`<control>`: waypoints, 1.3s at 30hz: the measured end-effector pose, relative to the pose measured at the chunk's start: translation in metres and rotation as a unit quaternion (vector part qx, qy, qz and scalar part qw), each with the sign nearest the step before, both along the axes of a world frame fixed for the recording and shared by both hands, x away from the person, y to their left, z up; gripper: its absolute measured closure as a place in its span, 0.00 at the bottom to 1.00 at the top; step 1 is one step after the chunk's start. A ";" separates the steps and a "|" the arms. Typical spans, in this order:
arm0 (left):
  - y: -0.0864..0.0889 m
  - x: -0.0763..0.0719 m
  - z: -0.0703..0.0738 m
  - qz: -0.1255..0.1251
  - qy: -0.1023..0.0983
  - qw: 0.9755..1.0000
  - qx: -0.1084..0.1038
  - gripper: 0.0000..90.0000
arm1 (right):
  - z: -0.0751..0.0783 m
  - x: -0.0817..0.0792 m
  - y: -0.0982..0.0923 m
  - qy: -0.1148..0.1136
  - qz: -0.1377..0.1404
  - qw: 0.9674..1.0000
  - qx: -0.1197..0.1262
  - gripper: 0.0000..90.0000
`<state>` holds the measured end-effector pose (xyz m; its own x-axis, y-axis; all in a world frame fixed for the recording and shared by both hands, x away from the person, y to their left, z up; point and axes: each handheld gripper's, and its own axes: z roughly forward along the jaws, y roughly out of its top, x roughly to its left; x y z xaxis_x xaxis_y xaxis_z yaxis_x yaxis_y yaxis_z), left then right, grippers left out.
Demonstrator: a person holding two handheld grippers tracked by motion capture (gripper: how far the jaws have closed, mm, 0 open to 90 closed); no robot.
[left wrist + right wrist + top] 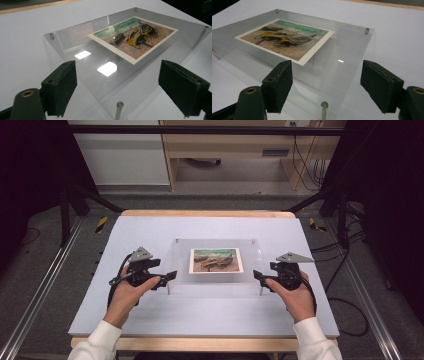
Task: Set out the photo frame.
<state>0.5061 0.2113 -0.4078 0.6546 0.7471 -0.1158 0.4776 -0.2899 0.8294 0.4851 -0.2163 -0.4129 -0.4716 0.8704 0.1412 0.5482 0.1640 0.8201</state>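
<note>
A clear acrylic pane (182,257) stands on short metal legs in the middle of the white table, with a painted picture of boats (216,260) lying on it. My left gripper (170,276) is at the pane's near left corner, its jaws open. My right gripper (257,276) is at the near right corner, also open. In the left gripper view the black pads (60,87) stand wide apart on either side of a corner leg (120,106), clear of the pane (75,42). The right gripper view has the same layout: pads (278,85) apart, a corner leg (324,106) between them, the picture (284,40) beyond.
The white tabletop (150,310) has a wooden rim at its far and near edges. Black frame struts (75,200) rise at both back corners. Cables (350,265) lie on the floor to the right. A cabinet and shelves stand behind the table.
</note>
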 end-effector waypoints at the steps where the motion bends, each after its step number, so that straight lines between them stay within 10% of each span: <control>1: -0.004 0.002 -0.002 0.005 0.005 1.000 0.006 0.18 | -0.001 0.006 0.001 0.010 -0.001 1.000 0.001 0.32; 15: -0.008 0.007 -0.027 0.023 0.053 0.998 0.015 0.17 | -0.021 0.019 0.004 0.069 0.007 0.997 0.017 0.25; 39: -0.005 0.016 -0.038 0.033 0.112 0.992 -0.043 0.12 | -0.033 0.025 -0.002 0.119 -0.005 0.990 0.073 0.18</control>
